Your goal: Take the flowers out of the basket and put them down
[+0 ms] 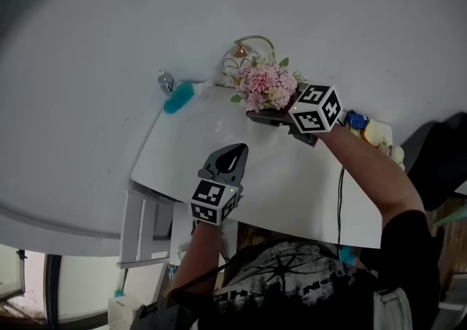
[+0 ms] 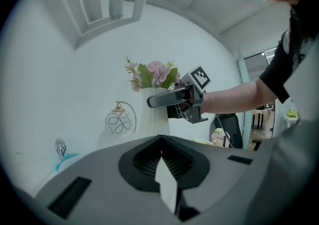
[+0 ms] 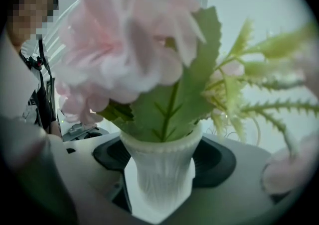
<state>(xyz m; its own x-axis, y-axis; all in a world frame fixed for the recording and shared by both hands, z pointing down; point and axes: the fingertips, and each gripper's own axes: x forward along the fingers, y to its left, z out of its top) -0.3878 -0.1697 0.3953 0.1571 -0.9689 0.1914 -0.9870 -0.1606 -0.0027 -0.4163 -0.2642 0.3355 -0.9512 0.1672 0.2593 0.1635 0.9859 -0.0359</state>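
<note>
Since my right gripper (image 3: 164, 165) clamps just the vase (image 3: 159, 191) under the flowers (image 3: 127, 45), a tilt could spill them; left gripper (image 2: 160, 142) is clenched, empty.

Layout over the table, head view.
Flowers (image 1: 264, 85) stand in vase (image 3: 162, 169); vase sits between the jaws of right gripper (image 1: 273, 114), at the far edge of table (image 1: 292, 190). Wire stand (image 1: 248, 50) just behind flowers; bottle (image 1: 166, 82) to their left. Left gripper (image 1: 232, 153) nearer the person, left of right gripper, apart.

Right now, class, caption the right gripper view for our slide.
Right tongs grip a white ribbed vase holding pink flowers.
</note>
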